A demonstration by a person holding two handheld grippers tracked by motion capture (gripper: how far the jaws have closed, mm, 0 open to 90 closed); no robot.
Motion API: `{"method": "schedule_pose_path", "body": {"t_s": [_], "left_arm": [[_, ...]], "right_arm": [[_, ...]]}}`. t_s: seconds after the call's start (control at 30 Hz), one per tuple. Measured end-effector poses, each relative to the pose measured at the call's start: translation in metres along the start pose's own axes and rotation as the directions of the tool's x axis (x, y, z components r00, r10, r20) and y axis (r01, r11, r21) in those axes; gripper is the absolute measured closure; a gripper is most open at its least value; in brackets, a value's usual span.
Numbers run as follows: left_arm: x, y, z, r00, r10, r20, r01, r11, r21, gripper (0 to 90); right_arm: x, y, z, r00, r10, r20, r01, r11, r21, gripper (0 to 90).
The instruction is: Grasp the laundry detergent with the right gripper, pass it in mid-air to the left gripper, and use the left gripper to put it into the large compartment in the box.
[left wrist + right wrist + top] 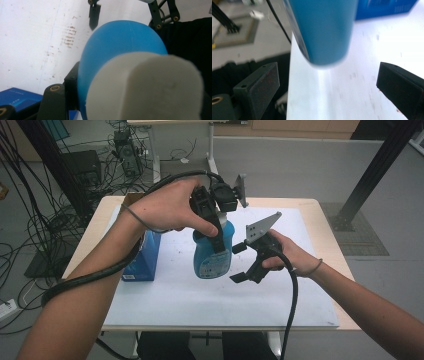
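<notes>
Gripping a blue bottle over the mat

Hanging upright above the white mat (200,305), the blue bottle (214,252) is pinched near its top by the left gripper (216,222). Right gripper (242,265) sits just right, jaws spread. Blue box (142,260) stands left.

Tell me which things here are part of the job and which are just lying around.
In the job:
- blue bottle with white cap
- left gripper, clamped on the bottle
- right gripper, open beside it

Lying about:
- blue box
- white mat
</notes>
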State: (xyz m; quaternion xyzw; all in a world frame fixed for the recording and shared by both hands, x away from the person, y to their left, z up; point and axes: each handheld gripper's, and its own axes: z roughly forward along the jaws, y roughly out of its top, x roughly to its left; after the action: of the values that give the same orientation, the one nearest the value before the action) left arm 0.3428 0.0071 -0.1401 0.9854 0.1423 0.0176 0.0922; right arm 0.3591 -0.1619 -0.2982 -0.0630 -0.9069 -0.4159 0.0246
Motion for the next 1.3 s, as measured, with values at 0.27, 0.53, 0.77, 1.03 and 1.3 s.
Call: {"method": "schedule_pose_path", "body": {"t_s": [0.27,0.53,0.77,1.03,1.3], "left_arm": [[0.001,-0.002,0.0,0.9997,-0.022,-0.005,0.022,0.9997,0.009,38.1],[0.002,-0.009,0.007,0.9986,-0.053,0.007,0.053,0.9986,0.005,38.1],[0.004,-0.008,0.015,0.9934,-0.114,-0.008,0.114,0.9934,0.009,38.1],[0.013,-0.005,0.01,0.9531,-0.299,-0.049,0.299,0.9542,0.006,38.1],[0.028,-0.01,0.009,0.8602,-0.505,-0.069,0.505,0.8629,-0.027,38.1]], "right_arm": [[-0.006,-0.007,0.0,0.9985,0.054,0.008,-0.054,0.952,0.3,6.9],[-0.01,-0.017,0.006,0.9911,0.123,0.051,-0.131,0.841,0.525,5.5],[-0.009,-0.029,0.008,0.9804,0.171,0.099,-0.197,0.813,0.548,4.9],[-0.005,-0.04,0.009,0.9742,0.19,0.122,-0.226,0.825,0.518,3.7],[-0.006,-0.041,0.013,0.9717,0.19,0.14,-0.235,0.826,0.512,3.7]]}}
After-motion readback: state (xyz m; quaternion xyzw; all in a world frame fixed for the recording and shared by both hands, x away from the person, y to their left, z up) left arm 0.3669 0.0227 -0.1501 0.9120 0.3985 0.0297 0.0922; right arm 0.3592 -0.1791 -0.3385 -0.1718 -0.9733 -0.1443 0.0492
